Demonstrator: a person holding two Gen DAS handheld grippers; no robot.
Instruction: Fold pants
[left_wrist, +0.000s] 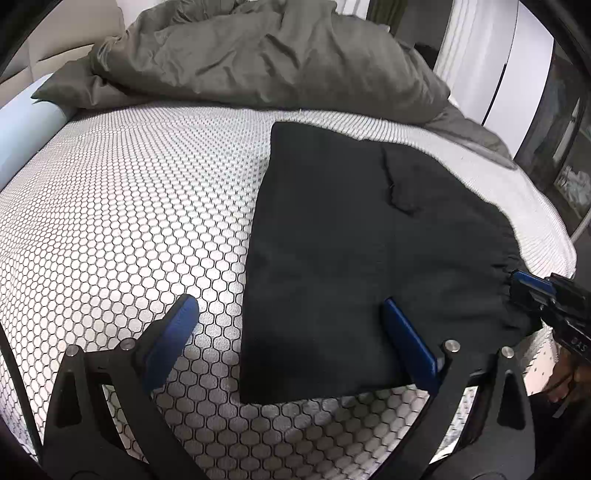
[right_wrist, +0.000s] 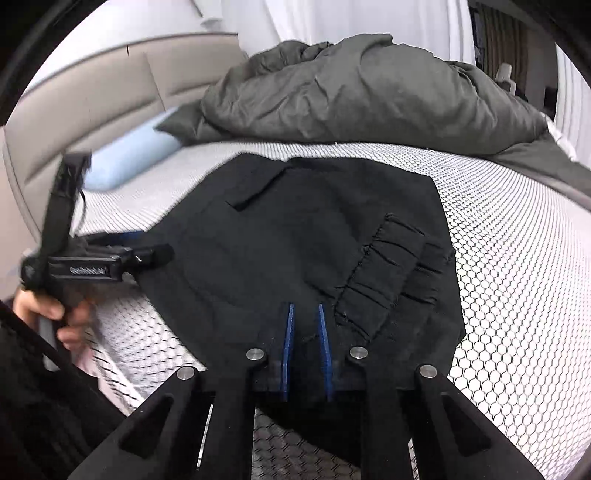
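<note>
The black pants lie folded flat on the honeycomb-patterned bed cover. My left gripper is open, its jaws wide apart over the pants' near left corner; one blue finger is over the cover, the other over the cloth. My right gripper is shut on the elastic waistband edge of the pants, with cloth between its blue pads. It also shows in the left wrist view at the pants' right edge. The left gripper shows in the right wrist view, blurred.
A rumpled grey duvet is heaped at the far side of the bed. A light blue pillow lies by the beige headboard. The bed's edge runs along the right.
</note>
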